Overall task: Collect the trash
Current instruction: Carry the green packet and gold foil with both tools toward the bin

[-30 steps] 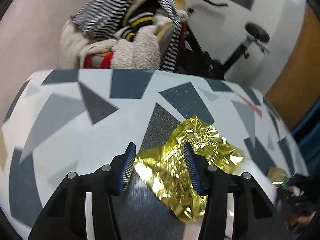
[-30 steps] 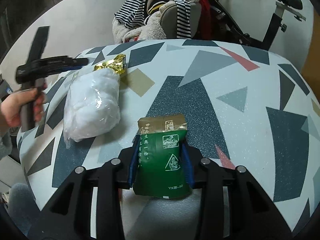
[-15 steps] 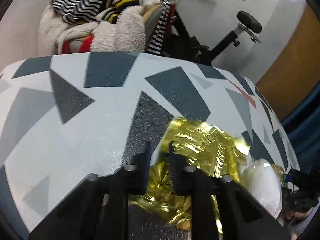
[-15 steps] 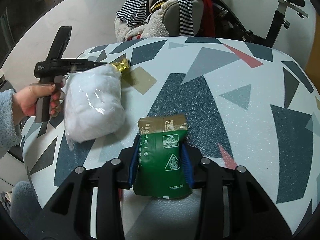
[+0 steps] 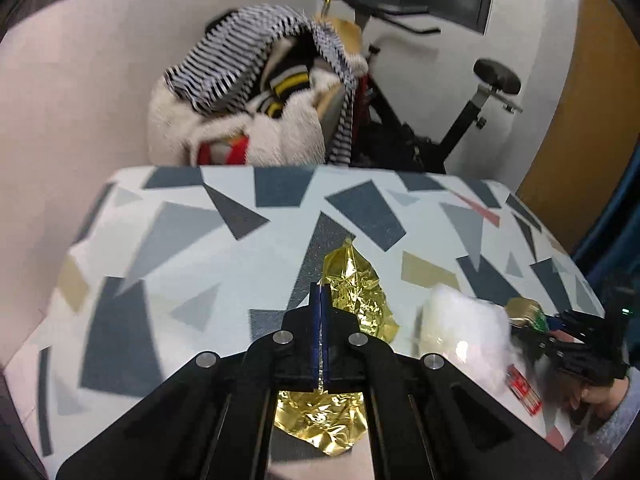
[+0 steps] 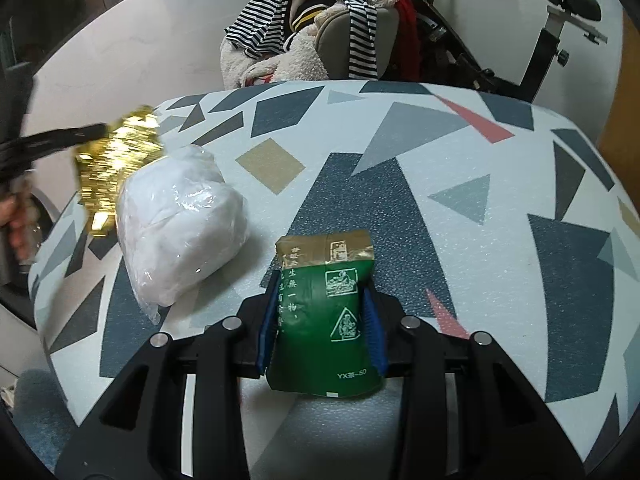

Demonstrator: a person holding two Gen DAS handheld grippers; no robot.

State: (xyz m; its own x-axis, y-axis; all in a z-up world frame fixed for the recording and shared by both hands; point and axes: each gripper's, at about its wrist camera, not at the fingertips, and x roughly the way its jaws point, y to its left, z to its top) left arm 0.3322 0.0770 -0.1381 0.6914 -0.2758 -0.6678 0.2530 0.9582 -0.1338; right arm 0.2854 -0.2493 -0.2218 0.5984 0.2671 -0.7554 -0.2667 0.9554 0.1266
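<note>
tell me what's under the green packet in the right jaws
Only the patterned table shows around the green packet. The packet and right gripper cover the spot directly beneath.

Each camera looks forward and downward along its own fingers, close above the patterned table [image 5: 168, 240]. Both views share the tabletop, the white bag [image 6: 180, 224] and the far clothes pile [image 5: 248, 92].

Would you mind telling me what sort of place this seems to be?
Probably a lived-in room at home: an exercise bike stands by the wall, a chair piled with clothes sits behind a patterned table.
</note>
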